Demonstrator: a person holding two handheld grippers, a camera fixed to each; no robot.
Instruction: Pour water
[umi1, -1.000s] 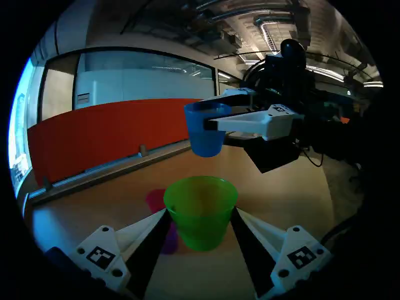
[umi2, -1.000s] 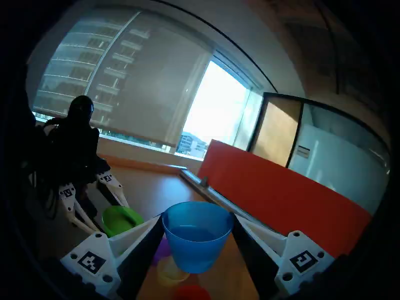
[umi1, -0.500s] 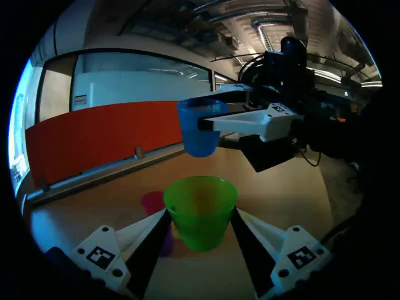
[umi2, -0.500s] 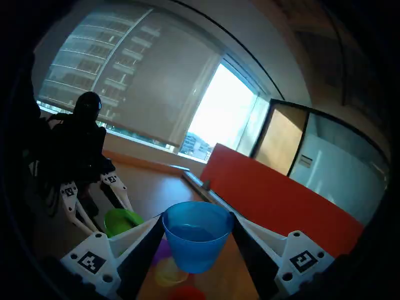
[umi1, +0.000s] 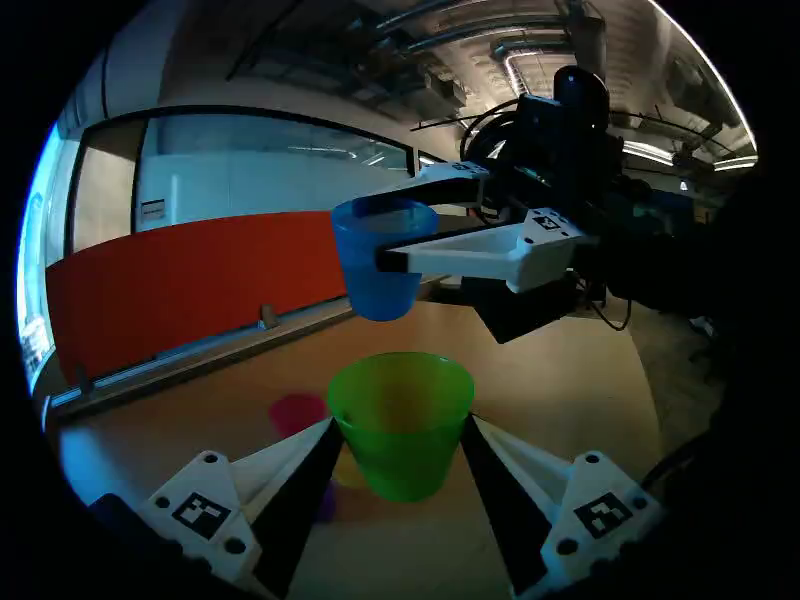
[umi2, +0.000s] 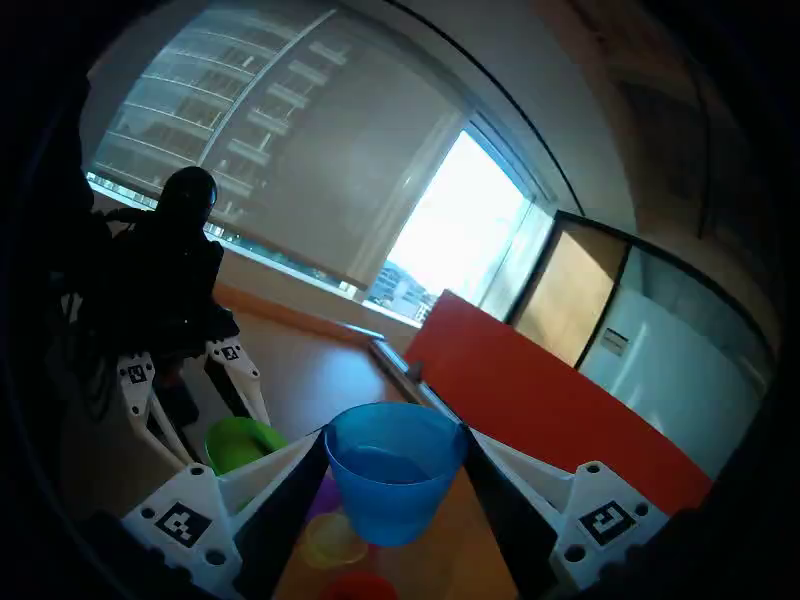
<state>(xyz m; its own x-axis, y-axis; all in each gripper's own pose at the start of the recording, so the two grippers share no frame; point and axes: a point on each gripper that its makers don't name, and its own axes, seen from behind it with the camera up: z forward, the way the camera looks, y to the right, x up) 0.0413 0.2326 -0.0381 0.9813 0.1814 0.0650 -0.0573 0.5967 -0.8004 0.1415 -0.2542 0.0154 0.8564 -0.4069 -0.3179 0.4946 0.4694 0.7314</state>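
Left gripper view: my left gripper (umi1: 400, 440) clamps one green cup (umi1: 402, 400); one pink cup (umi1: 296, 410) hides partly behind that gripper. Right gripper view: my right gripper (umi2: 395, 450) grips one blue cup (umi2: 395, 500) holding water (umi2: 385, 467); below it perhaps three small cups (umi2: 335, 535), cut off.

Smooth, faintly glossy translucent plastic: green cup (umi1: 402, 425) at lower centre, blue cup (umi1: 375, 265) above. Matt white plastic on fingers (umi1: 265, 462) of left gripper (umi1: 400, 423). Wood-look tabletop (umi1: 560, 380), soft sheen.
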